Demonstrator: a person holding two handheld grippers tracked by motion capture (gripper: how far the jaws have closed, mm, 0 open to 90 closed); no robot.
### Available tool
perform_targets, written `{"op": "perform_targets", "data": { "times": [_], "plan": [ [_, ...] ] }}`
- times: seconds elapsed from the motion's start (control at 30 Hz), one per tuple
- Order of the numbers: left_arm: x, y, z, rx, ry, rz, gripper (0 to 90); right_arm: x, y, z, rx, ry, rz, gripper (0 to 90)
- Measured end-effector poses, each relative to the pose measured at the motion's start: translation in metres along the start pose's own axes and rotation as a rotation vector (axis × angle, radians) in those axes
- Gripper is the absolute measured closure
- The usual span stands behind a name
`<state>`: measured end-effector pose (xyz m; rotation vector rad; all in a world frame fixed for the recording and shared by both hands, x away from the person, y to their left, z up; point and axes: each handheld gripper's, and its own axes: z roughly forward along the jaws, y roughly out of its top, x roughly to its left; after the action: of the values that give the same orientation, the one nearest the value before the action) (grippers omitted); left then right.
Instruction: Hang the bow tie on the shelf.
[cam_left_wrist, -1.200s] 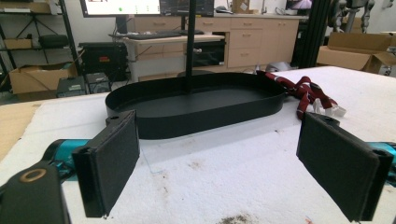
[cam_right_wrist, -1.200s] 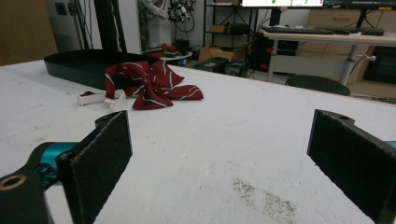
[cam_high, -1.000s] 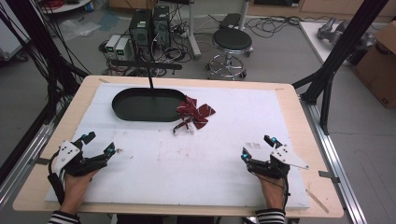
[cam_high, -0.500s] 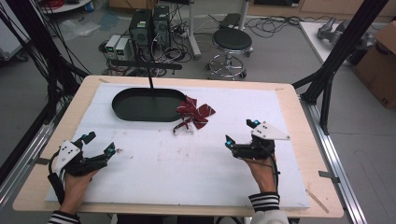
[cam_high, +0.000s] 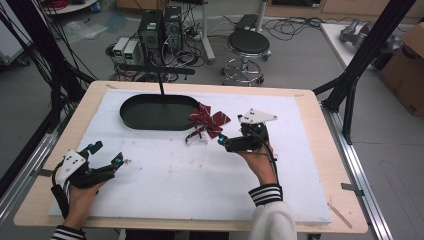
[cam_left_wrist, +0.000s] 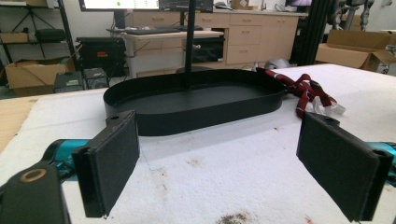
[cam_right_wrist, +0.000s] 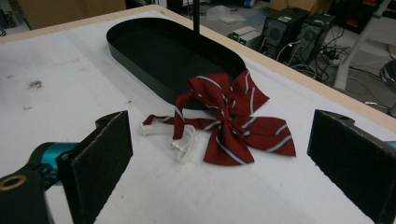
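A red striped bow tie with white straps lies on the white mat, its left edge touching the black oval tray. In the right gripper view the bow tie sits just ahead, between the wide-apart jaws. My right gripper is open, just right of the bow tie and pointing left at it. My left gripper rests open near the mat's front left, far from the bow tie. The left gripper view shows the tray ahead and the bow tie to its right.
A thin black post rises from the tray's far side. The white mat covers a wooden table. Beyond the far edge stand computer towers and a stool; black frame legs flank the table.
My right gripper has moved from the front right of the mat forward and left, up to the bow tie. The left gripper and the bow tie have stayed put.
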<state>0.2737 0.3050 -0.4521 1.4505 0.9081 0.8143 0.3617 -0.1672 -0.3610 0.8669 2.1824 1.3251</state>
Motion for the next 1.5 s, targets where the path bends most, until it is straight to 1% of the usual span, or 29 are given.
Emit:
{"op": "perform_targets", "data": {
  "times": [0.17, 0.2, 0.37, 0.43, 0.47, 0.5, 0.53, 0.6, 0.7, 0.8, 0.83, 0.87, 0.9, 0.93, 0.97, 1.0, 1.03, 1.07, 1.1, 1.13, 1.2, 1.33, 1.37, 1.4, 1.47, 1.5],
  "plan": [
    [0.001, 0.0, 0.0, 0.003, -0.001, -0.001, 13.6, 0.0, 0.01, 0.019, 0.054, 0.024, -0.016, 5.7],
    [0.001, 0.0, 0.0, 0.004, 0.0, -0.001, 13.6, 0.001, 0.011, 0.023, 0.058, 0.022, -0.025, 5.7],
    [0.0, 0.0, 0.0, 0.002, -0.001, 0.0, 13.6, 0.002, 0.017, 0.041, 0.121, 0.032, -0.054, 5.7],
    [0.0, 0.0, 0.0, 0.001, -0.003, 0.001, 13.6, 0.002, 0.019, 0.044, 0.129, 0.029, -0.054, 5.7],
    [0.0, 0.0, 0.0, 0.0, -0.003, 0.0, 13.6, 0.002, 0.021, 0.05, 0.132, 0.023, -0.054, 5.7],
    [0.0, 0.0, 0.0, 0.0, -0.004, 0.0, 13.6, 0.002, 0.021, 0.05, 0.132, 0.023, -0.054, 5.7],
    [0.001, 0.0, 0.0, -0.001, -0.003, 0.0, 13.6, 0.001, 0.021, 0.054, 0.124, 0.016, -0.049, 5.7],
    [0.001, 0.0, 0.0, 0.001, -0.005, -0.001, 13.6, 0.001, 0.021, 0.056, 0.131, 0.02, -0.042, 5.7],
    [0.001, 0.0, 0.0, 0.002, -0.004, -0.004, 13.6, 0.0, 0.02, 0.068, 0.17, 0.047, -0.022, 5.7],
    [0.001, 0.0, 0.0, 0.003, -0.005, -0.003, 13.6, 0.001, 0.021, 0.076, 0.189, 0.058, -0.014, 5.7],
    [0.001, 0.0, 0.0, 0.003, -0.005, -0.003, 13.6, 0.001, 0.021, 0.076, 0.189, 0.058, -0.014, 5.7],
    [0.001, 0.0, 0.0, 0.002, -0.005, -0.003, 13.6, 0.001, 0.023, 0.082, 0.211, 0.068, -0.015, 5.9],
    [0.001, 0.0, 0.0, 0.002, -0.005, -0.003, 13.6, 0.001, 0.023, 0.082, 0.211, 0.068, -0.015, 5.9],
    [0.001, 0.0, 0.0, 0.002, -0.005, -0.004, 13.6, 0.002, 0.025, 0.086, 0.224, 0.084, -0.017, 8.7],
    [0.001, 0.0, 0.0, 0.001, -0.005, -0.006, 13.6, 0.002, 0.025, 0.086, 0.224, 0.084, -0.017, 8.7],
    [0.001, 0.0, 0.0, 0.001, -0.005, -0.007, 13.7, 0.003, 0.026, 0.089, 0.225, 0.087, -0.025, 11.3],
    [0.001, 0.0, 0.0, 0.0, -0.006, -0.009, 13.6, 0.002, 0.025, 0.092, 0.222, 0.087, -0.024, 13.2],
    [0.001, 0.0, 0.0, 0.0, -0.006, -0.009, 13.6, 0.002, 0.025, 0.092, 0.222, 0.087, -0.024, 13.2],
    [0.001, 0.0, 0.0, 0.002, -0.005, -0.008, 13.6, 0.001, 0.023, 0.093, 0.229, 0.084, -0.012, 13.2],
    [0.001, 0.0, 0.0, 0.002, -0.006, -0.009, 13.7, -0.001, 0.02, 0.097, 0.257, 0.084, -0.006, 13.3],
    [0.002, 0.0, 0.0, 0.002, -0.005, -0.011, 13.6, -0.002, 0.018, 0.1, 0.277, 0.083, -0.008, 15.0],
    [0.001, 0.0, 0.0, 0.002, -0.005, -0.013, 13.6, -0.003, 0.016, 0.103, 0.297, 0.082, -0.003, 18.1],
    [0.002, 0.0, 0.0, 0.002, -0.006, -0.013, 13.6, -0.003, 0.015, 0.105, 0.3, 0.078, -0.001, 20.9],
    [0.001, 0.0, 0.0, 0.002, -0.004, -0.014, 13.6, -0.004, 0.014, 0.106, 0.317, 0.078, 0.007, 25.9],
    [0.002, 0.0, 0.0, 0.002, -0.004, -0.015, 13.6, -0.004, 0.013, 0.108, 0.325, 0.075, 0.004, 26.3],
    [0.002, 0.0, 0.0, 0.002, -0.005, -0.015, 13.7, -0.004, 0.011, 0.11, 0.341, 0.085, 0.003, 30.5]
  ]
}}
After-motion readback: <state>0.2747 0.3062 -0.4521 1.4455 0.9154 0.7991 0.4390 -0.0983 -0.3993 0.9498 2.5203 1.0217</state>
